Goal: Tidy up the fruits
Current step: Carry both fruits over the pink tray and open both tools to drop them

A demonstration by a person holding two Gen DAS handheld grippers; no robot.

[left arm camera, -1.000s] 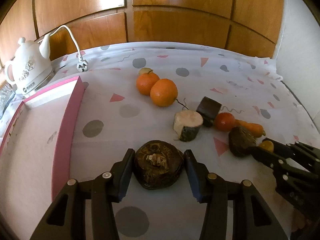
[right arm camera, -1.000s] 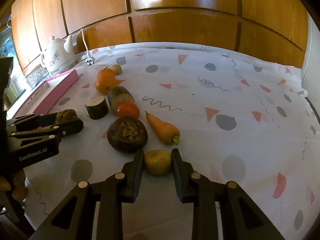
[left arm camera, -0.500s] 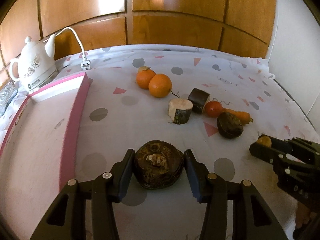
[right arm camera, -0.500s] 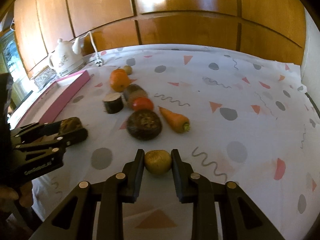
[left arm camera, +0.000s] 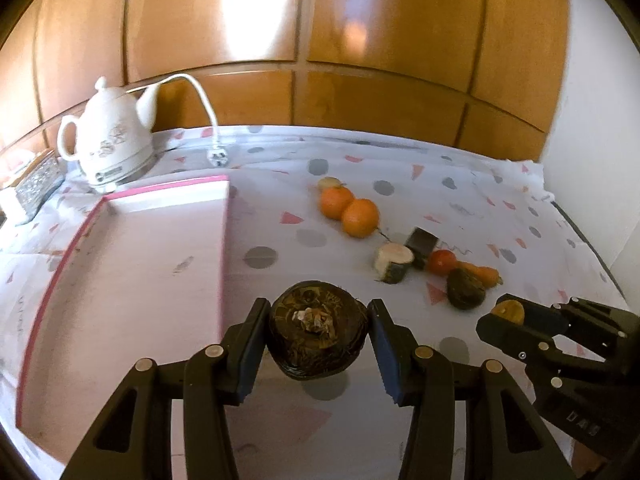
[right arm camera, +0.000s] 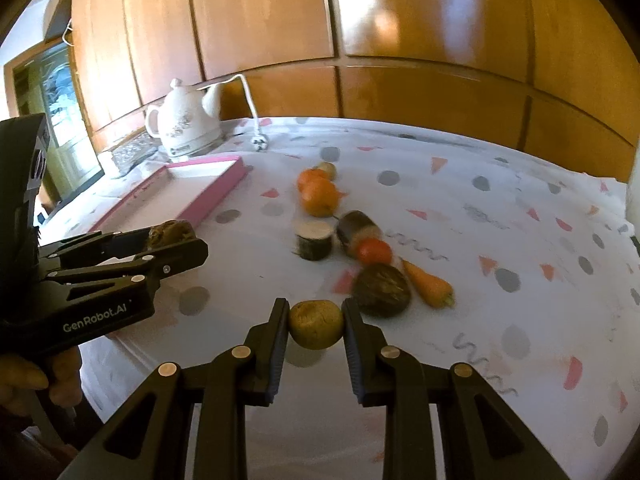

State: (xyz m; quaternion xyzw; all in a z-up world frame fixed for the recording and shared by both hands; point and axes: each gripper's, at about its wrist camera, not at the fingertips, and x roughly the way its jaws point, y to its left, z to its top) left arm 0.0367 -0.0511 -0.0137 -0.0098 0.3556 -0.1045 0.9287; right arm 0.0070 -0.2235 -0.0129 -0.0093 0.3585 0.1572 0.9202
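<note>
My left gripper (left arm camera: 318,330) is shut on a dark brown round fruit (left arm camera: 318,330), held above the cloth beside the pink tray (left arm camera: 120,264). My right gripper (right arm camera: 316,324) is shut on a small yellow-brown fruit (right arm camera: 316,324), lifted off the table. In the left wrist view the right gripper (left arm camera: 506,316) shows at the right edge with that fruit. In the right wrist view the left gripper (right arm camera: 176,240) shows at the left with its brown fruit. On the cloth lie two oranges (left arm camera: 348,210), a cut log-like piece (left arm camera: 394,262), a tomato (left arm camera: 440,262), a carrot (right arm camera: 428,282) and another dark fruit (right arm camera: 382,290).
A white kettle (left arm camera: 108,144) with its cord and plug (left arm camera: 216,156) stands at the back left, behind the tray. Wooden panels close off the back. A white wall (left arm camera: 596,140) bounds the right side. A hand (right arm camera: 36,380) grips the left gripper's handle.
Both grippers rose and drew back from the row of produce with their fruits held. The left one shifted toward the pink tray. The remaining produce now lies farther away.
</note>
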